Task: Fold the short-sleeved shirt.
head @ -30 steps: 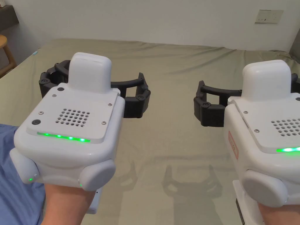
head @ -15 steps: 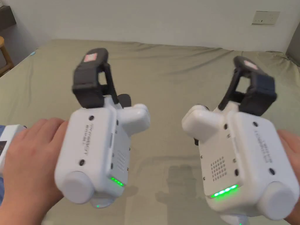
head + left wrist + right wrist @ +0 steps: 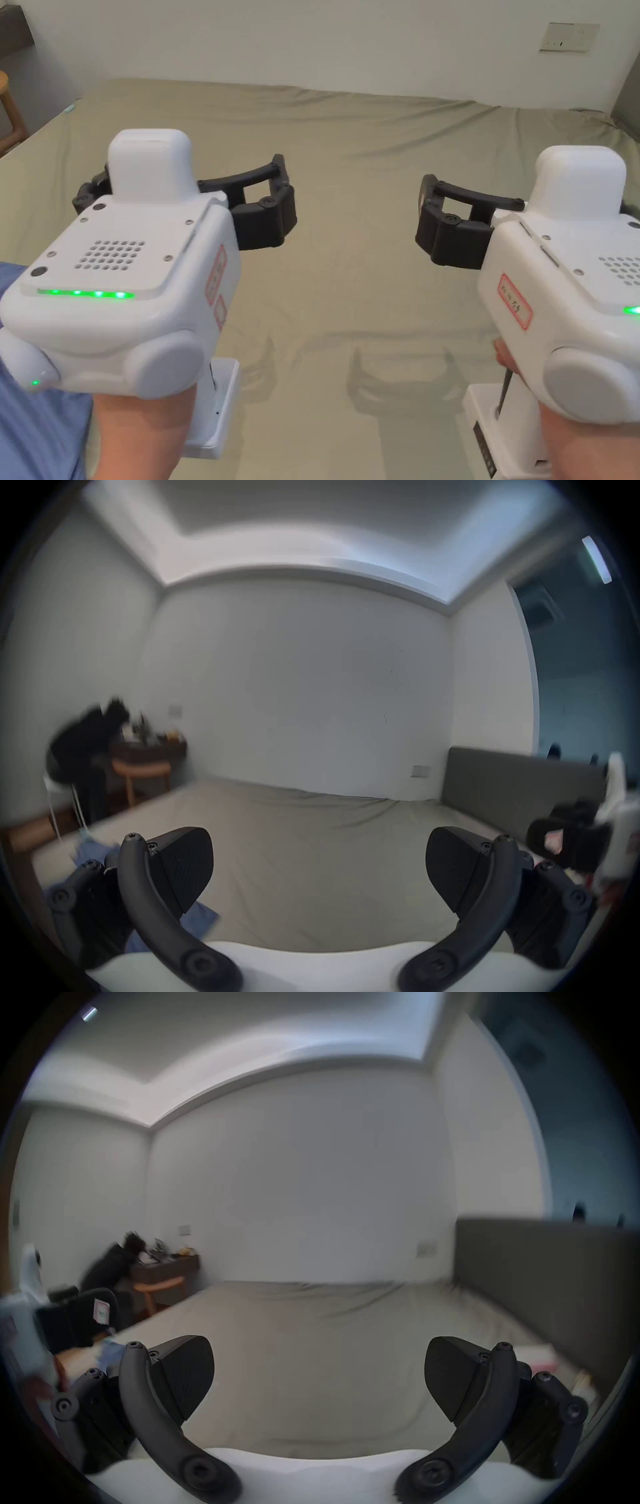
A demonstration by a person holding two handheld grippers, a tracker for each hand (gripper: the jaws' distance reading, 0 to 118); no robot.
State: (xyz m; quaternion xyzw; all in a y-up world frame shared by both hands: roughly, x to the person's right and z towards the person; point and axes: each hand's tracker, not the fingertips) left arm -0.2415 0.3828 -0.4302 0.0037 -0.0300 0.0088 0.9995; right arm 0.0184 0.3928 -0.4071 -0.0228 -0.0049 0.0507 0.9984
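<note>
The bed [image 3: 350, 187] takes up nearly everything in the head view, an olive sheet running from 6 o'clock up to the wall [image 3: 312, 44] at 12, with only soft wrinkles along the far edge. Wide bare sheet lies between and ahead of the two tools, plenty of open room. At 3 o'clock in the right gripper view a dark headboard [image 3: 540, 1279] closes that side of the bed. At 9 o'clock in the left gripper view the bed edge drops off toward a wooden stool [image 3: 142, 771] and a small desk [image 3: 149, 753], where a person in dark clothes [image 3: 83, 743] sits, blurred.

The shirt [image 3: 37, 431], blue, lies at 8 o'clock in the head view, bunched at the near left edge of the bed, partly behind the left tool. The left gripper view catches it at 8 o'clock too, under and beside its left jaw.

Left gripper [image 3: 318, 864] is held level above the sheet, jaws spread wide, nothing between them. Right gripper [image 3: 318, 1376] is likewise splayed and empty, held at 3 o'clock, well apart from the left one. Both cast shadows on the sheet at 6 o'clock. A wall socket [image 3: 572, 36] sits at 1 o'clock.
</note>
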